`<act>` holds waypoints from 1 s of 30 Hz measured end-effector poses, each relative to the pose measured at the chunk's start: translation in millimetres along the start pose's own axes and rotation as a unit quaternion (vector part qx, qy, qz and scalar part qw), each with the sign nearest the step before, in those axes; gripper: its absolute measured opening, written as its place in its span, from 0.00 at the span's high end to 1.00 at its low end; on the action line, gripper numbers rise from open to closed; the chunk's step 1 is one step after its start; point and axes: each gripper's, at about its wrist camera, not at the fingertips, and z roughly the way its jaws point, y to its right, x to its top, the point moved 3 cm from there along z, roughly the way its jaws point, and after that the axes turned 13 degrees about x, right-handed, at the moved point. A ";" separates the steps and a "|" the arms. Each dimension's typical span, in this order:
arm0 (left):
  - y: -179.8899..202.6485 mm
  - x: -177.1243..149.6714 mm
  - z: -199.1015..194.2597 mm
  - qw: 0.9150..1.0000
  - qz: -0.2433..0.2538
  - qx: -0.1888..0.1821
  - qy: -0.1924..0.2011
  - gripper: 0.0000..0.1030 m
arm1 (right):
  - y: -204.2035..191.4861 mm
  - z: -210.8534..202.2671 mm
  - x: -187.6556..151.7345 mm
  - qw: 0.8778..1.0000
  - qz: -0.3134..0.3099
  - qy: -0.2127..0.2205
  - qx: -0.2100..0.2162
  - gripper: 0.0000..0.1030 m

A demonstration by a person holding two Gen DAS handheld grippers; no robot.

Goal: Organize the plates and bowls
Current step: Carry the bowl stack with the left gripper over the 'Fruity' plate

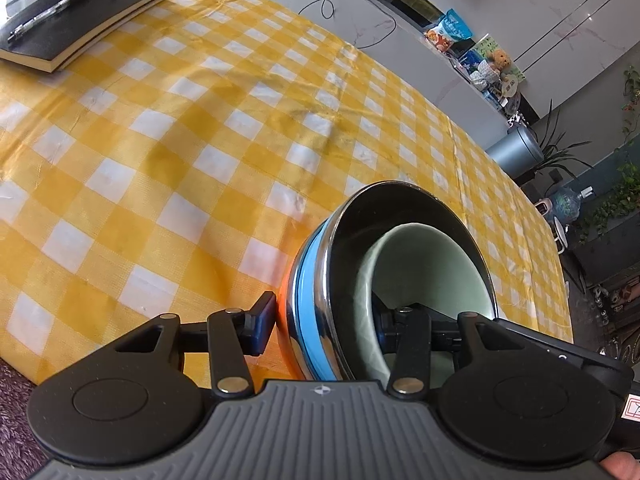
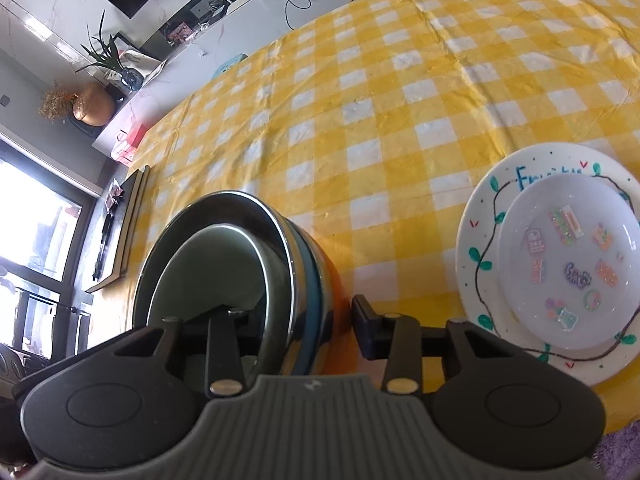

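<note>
A nested stack of bowls stands on the yellow checked tablecloth point(image 1: 168, 128): a steel bowl point(image 1: 316, 300) with a blue band and orange base, and a pale green bowl point(image 1: 424, 264) inside it. My left gripper point(image 1: 326, 320) is shut on the stack's near wall, one finger outside and one inside the green bowl. My right gripper point(image 2: 300, 316) straddles the opposite wall of the steel bowl point(image 2: 304, 280). Its outer finger point(image 2: 362, 328) stands a sliver off the orange side, and its inner finger is partly hidden in the green bowl point(image 2: 216, 264).
A large white plate point(image 2: 480, 220) with a green vine and blue lettering lies at the right, with a smaller white plate point(image 2: 568, 264) with stickers on it. A black notebook point(image 1: 76, 24) with a pen point(image 1: 48, 16) lies at the far left. A purple rug lies below the table edge.
</note>
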 end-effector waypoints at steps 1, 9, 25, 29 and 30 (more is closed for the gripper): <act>-0.5 0.0 -1.4 1.000 -0.002 -0.001 0.001 0.50 | -1.0 -0.4 0.2 1.000 -0.001 0.001 0.002 0.62; 8.0 1.1 -18.0 1.000 -0.001 0.004 0.014 0.50 | -6.3 -10.1 6.0 1.000 -0.003 -0.001 0.016 0.62; 95.0 -8.5 -31.7 0.999 0.026 -0.016 0.013 0.50 | 27.2 -87.7 38.8 1.000 -0.004 0.008 0.029 0.63; 123.9 -17.8 -18.8 0.998 0.039 -0.042 -0.006 0.50 | 49.9 -116.3 45.1 1.000 0.001 0.027 0.010 0.63; 130.7 -20.1 -14.6 0.998 0.041 -0.047 -0.012 0.50 | 56.2 -122.2 46.1 0.999 0.003 0.032 0.005 0.63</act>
